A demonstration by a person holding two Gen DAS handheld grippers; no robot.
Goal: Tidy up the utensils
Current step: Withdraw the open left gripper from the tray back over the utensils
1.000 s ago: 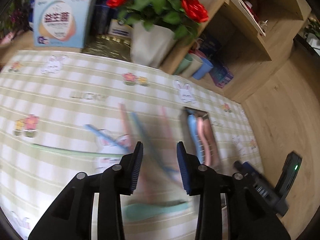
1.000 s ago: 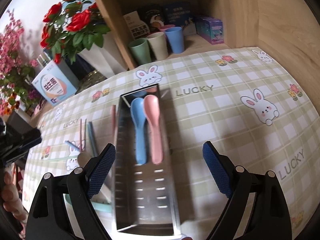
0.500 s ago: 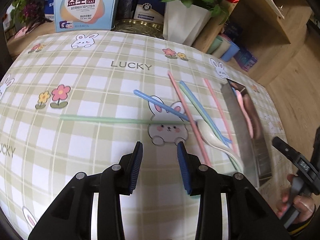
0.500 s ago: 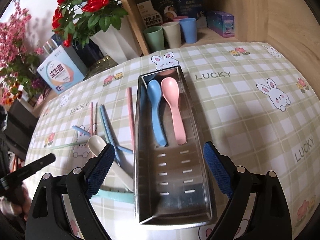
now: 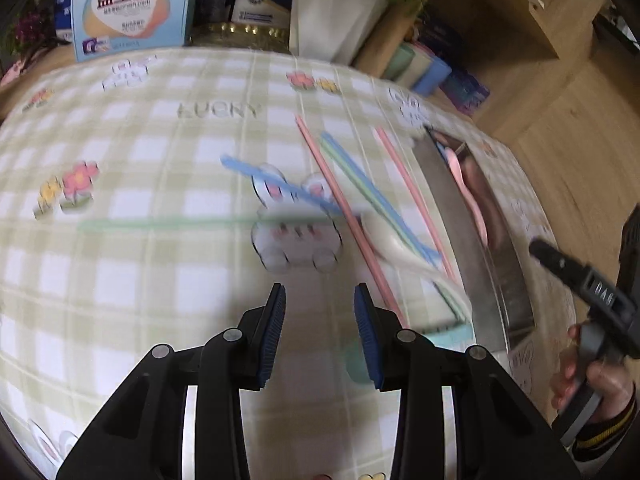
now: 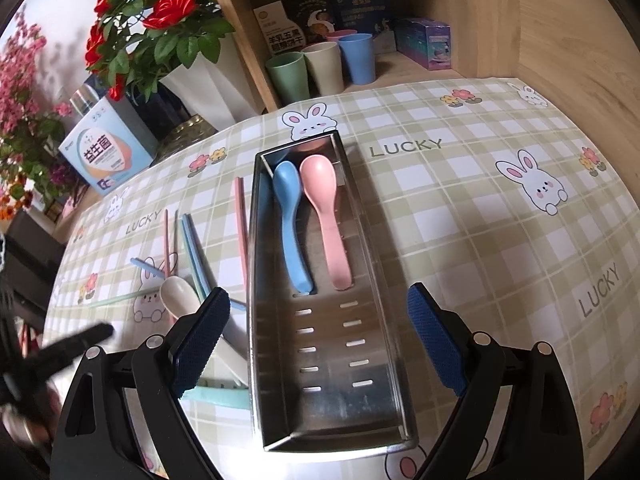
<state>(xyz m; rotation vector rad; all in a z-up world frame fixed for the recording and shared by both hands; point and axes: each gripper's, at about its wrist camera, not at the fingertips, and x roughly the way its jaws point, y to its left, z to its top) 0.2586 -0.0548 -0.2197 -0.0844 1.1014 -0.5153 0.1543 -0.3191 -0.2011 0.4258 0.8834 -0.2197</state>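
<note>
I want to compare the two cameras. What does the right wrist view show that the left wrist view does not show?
Only the right wrist view shows the blue spoon and the slotted tray floor, with the right gripper open above it. Only the left wrist view shows the left gripper, open and empty, and the hand holding the other tool. Both show the metal tray, the pink spoon, the cream spoon and the chopsticks on the checked cloth.

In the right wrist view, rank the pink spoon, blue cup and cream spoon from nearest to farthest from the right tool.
1. Cream spoon, beside the right tool's left finger, outside the tray.
2. Pink spoon, ahead, inside the metal tray.
3. Blue cup, back on the shelf.
</note>
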